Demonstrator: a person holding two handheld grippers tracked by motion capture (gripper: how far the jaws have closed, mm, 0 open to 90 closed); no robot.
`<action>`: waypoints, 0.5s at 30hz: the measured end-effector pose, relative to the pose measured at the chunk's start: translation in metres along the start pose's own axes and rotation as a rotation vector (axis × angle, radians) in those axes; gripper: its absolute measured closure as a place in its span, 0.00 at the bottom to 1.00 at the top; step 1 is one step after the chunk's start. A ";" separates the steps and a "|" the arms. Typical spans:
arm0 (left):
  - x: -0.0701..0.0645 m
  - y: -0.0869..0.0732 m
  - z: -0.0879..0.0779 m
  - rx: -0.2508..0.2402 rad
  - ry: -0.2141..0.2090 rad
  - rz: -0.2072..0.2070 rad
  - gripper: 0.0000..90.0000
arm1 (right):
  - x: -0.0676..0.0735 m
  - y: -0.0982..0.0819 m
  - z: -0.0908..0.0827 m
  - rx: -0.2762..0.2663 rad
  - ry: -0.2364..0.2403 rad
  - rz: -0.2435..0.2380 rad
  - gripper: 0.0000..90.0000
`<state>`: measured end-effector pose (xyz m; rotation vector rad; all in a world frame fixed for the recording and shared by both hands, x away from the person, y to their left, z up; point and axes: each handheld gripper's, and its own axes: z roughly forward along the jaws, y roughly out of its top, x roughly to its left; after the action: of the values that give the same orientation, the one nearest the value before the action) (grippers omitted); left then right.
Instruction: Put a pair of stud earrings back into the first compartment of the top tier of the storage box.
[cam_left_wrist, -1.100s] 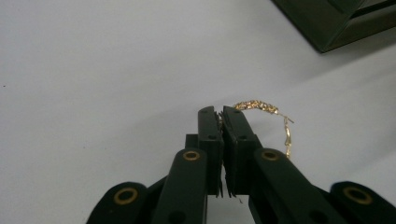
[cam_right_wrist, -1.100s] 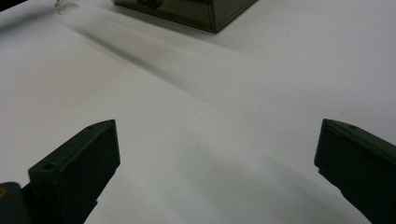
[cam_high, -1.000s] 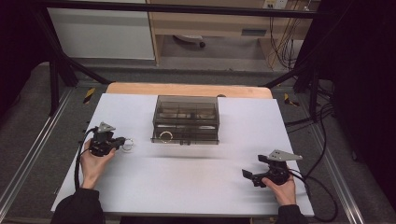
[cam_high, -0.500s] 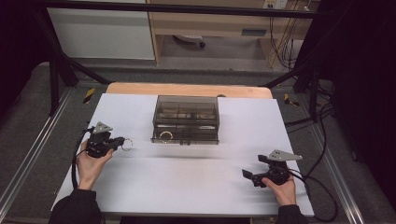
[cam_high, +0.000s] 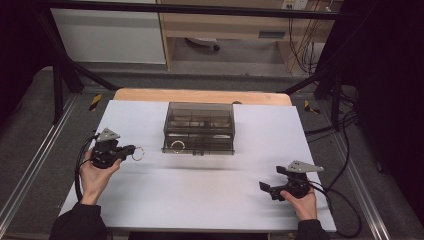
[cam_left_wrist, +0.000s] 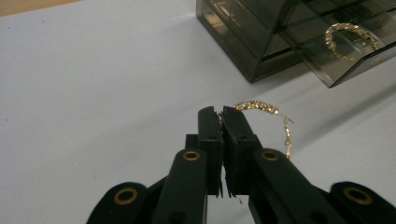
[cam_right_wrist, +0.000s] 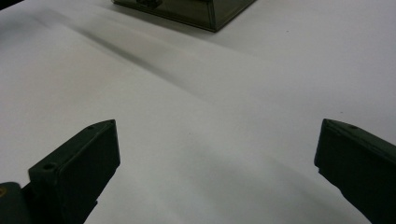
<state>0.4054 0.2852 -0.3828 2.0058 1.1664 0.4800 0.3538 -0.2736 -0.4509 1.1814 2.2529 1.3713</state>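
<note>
White-covered table (cam_high: 200, 200) bears a smoky, seemingly plastic drawer box (cam_high: 199, 120).

text: none legible | labels: none | brands: none | numbers: none | signs: none

1. White sheet (cam_high: 200, 200) covers most of the tabletop, centre to bottom of frame; bare wood strip (cam_high: 150, 95) shows at its far edge.
2. Grey floor (cam_high: 30, 135) on both sides, w/ metal rails (cam_high: 30, 172) running diagonally at lower left & lower right.
3. White cabinet panel (cam_high: 107, 35), upper left.
4. Wooden desk/shelf unit (cam_high: 225, 25), top centre.
5. Black frame bars (cam_high: 60, 75) at upper left & right.
6. Cables (cam_high: 302, 40) hang upper right; room dim, right side nearly black.
</note>
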 end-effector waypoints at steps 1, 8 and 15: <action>-0.002 0.001 -0.001 -0.003 -0.003 0.000 0.95 | 0.000 0.000 0.000 0.000 0.000 0.000 0.01; -0.013 0.012 -0.008 -0.016 -0.018 0.030 0.95 | 0.000 0.000 0.000 0.004 -0.002 0.000 0.01; -0.025 0.023 -0.009 -0.027 -0.037 0.053 0.95 | 0.000 0.000 0.000 0.005 -0.003 -0.002 0.01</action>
<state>0.4000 0.2610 -0.3585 2.0180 1.0817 0.4806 0.3537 -0.2735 -0.4512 1.1819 2.2565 1.3631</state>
